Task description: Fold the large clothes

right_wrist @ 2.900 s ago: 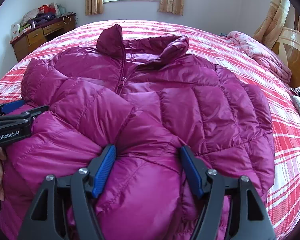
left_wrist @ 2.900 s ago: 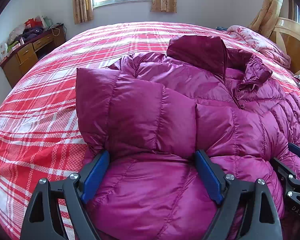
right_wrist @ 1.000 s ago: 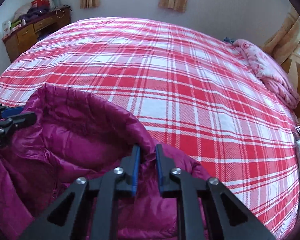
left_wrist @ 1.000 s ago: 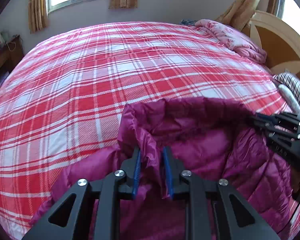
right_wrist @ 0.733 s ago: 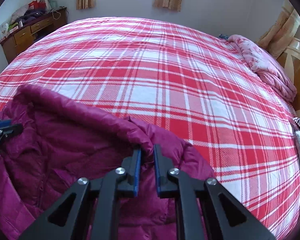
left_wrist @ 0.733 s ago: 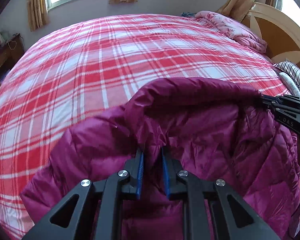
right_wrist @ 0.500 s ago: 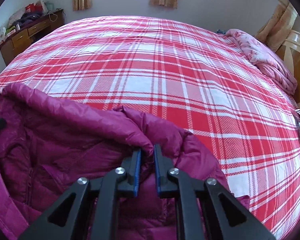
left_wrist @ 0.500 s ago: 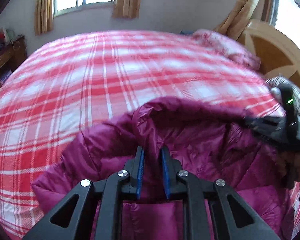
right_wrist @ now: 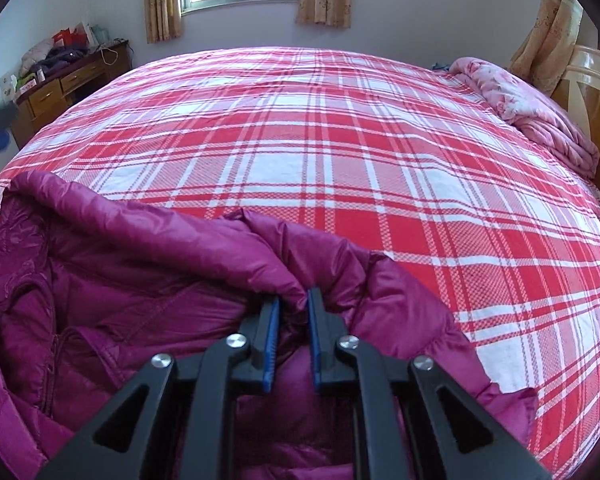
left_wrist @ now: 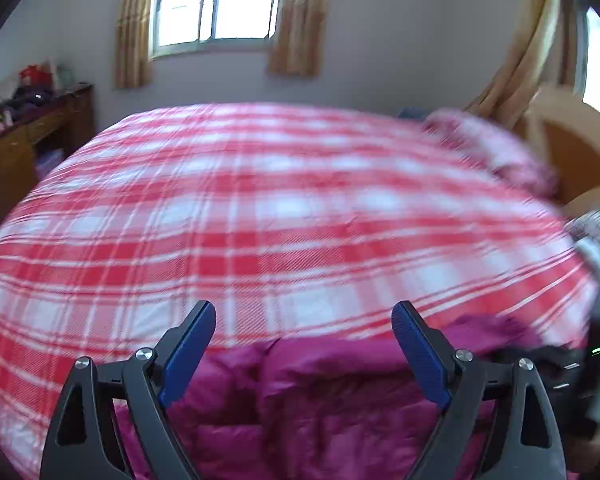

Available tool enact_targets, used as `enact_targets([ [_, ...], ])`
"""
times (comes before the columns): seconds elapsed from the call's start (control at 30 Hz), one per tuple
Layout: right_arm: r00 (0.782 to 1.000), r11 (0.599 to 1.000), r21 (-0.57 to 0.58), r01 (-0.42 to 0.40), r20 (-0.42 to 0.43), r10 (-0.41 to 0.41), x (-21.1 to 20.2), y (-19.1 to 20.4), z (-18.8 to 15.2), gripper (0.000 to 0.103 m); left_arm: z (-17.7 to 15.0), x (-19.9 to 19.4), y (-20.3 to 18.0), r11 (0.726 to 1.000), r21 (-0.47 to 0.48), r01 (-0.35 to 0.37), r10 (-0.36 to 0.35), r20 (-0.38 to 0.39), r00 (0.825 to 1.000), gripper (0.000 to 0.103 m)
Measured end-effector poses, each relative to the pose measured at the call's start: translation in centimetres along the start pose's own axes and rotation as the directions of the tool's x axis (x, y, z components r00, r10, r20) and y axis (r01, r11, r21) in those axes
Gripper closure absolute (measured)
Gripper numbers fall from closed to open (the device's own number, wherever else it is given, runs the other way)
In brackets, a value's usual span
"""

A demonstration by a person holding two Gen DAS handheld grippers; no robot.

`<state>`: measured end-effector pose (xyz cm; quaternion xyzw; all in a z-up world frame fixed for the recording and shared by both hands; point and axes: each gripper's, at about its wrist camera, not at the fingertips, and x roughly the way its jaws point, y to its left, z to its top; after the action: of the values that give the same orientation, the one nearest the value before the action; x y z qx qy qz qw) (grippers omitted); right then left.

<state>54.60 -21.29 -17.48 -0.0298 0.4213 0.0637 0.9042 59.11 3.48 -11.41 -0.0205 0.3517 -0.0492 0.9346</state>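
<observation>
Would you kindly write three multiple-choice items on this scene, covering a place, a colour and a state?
1. Where does the jacket lie?
A. on the bed
B. on the dresser
C. on the floor

2. What colour is the bedspread?
A. plain blue
B. red and white plaid
C. green stripes

3. What is the right hand-held gripper doing?
A. hanging open
B. pinching jacket fabric
C. holding a pillow

A: it rests on the plaid cover.
B: red and white checks.
B: purple fabric sits clamped between its blue pads.

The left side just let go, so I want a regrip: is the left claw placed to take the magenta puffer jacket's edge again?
Probably yes: the left claw is opening, empty, directly above the magenta puffer jacket, nothing between them.
</observation>
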Motion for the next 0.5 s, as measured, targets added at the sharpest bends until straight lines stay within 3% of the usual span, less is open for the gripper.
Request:
enact_targets([
  [0.07,1.000,1.000,0.008,-0.010,0.005,0.010,0.0,-0.1,-0.1,0.089,-1.7,1.5,0.4,0.997,0.027,-0.078,0.079,-0.061,0.995,0.013],
  [0.2,1.000,1.000,0.005,-0.019,0.012,0.018,-0.1,-0.1,-0.1,0.087,-5.0,3.4,1.9,0.996,0.034,-0.085,0.089,-0.171,0.981,0.013],
  [0.27,0.999,1.000,0.006,-0.022,0.028,0.022,-1.0,-0.1,-0.1,0.079,-5.6,3.2,1.9,0.996,0.025,-0.085,0.088,-0.164,0.983,0.013],
  [0.4,0.997,0.995,0.090,-0.048,0.060,0.043,-4.1,-1.1,0.0,0.054,-5.8,3.3,1.5,0.995,0.045,-0.091,0.097,-0.161,0.982,0.013],
  [0.5,0.991,0.993,0.112,-0.047,0.128,0.032,-6.7,-0.6,1.2,0.054,-5.7,3.4,1.3,0.995,0.046,-0.088,0.094,-0.157,0.983,0.013],
])
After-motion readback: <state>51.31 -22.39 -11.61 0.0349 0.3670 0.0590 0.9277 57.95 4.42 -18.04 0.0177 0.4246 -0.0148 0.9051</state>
